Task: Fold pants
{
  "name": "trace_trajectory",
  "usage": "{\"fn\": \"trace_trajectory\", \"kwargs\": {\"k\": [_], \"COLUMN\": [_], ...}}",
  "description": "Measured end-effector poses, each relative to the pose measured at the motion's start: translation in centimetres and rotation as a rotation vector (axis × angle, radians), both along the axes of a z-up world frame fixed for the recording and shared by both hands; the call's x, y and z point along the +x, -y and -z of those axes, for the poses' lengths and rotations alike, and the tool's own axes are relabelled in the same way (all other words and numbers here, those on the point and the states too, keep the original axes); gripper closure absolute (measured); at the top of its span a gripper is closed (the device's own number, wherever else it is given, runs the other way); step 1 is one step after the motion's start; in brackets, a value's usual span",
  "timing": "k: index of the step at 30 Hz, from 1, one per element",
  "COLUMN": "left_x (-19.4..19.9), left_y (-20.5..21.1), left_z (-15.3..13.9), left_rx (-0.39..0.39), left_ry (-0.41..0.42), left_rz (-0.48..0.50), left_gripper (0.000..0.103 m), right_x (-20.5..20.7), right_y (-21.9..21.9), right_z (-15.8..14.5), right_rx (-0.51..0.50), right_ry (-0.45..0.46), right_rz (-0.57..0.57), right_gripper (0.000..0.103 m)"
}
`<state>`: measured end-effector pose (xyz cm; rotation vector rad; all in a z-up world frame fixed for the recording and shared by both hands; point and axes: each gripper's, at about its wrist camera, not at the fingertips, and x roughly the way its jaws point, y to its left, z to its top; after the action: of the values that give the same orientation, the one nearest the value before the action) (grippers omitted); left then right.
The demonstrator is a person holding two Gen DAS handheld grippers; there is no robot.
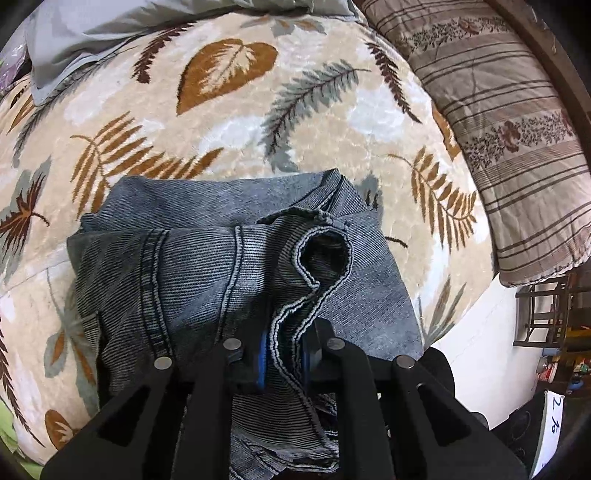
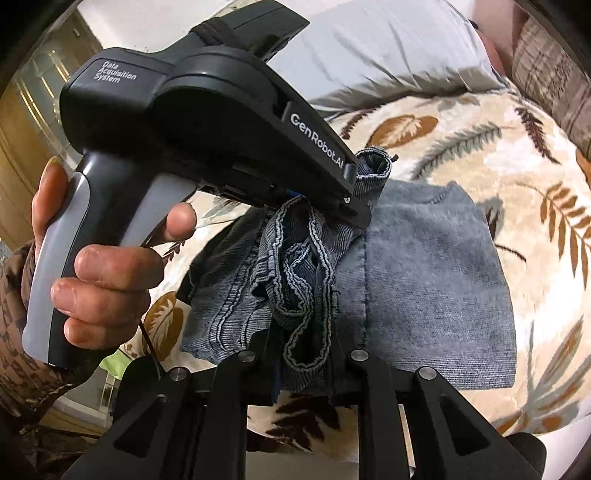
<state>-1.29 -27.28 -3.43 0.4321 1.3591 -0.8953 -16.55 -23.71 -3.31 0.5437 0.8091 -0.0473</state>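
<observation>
Right gripper (image 2: 308,360) at the bottom edge, jaws clamped on a bunched hem of the grey-blue jeans (image 2: 424,280). Left gripper (image 2: 354,206) black, lettered "GenRobot.AI", gripped by a hand (image 2: 103,266) at the left, jaws pinching another hem. Jeans spread flat across the leaf-patterned blanket (image 2: 498,155) on the bed. Grey pillow (image 2: 388,55) toward the far edge.

pants (image 1: 236,258) on blanket (image 1: 236,122); pillow (image 1: 509,147) right | grey pillow (image 1: 85,33) behind
</observation>
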Motion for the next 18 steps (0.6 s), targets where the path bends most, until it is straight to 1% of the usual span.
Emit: {"fn": "trace_trajectory", "kwargs": {"k": [12,15,18], "left_x": [-0.6,-0.7,-0.8], "left_y": [1.6,2.0,2.3], "left_z": [1.4,1.6,1.8], "left_rx": [0.028,0.032,0.037], "left_ry": [0.017,0.018,0.024], "left_rz": [0.021,0.024,0.026], "left_gripper": [0.085,0.084,0.082], "right_x": [-0.9,-1.2,-1.3], "right_y": [2.2,2.8,3.2], "right_z": [2.3,2.8,3.2], "right_rx": [0.088,0.109,0.129], "right_ry": [-0.029,-0.032,-0.033], "right_rz": [0.035,0.045,0.053], "right_gripper": [0.075,0.072,0.066]}}
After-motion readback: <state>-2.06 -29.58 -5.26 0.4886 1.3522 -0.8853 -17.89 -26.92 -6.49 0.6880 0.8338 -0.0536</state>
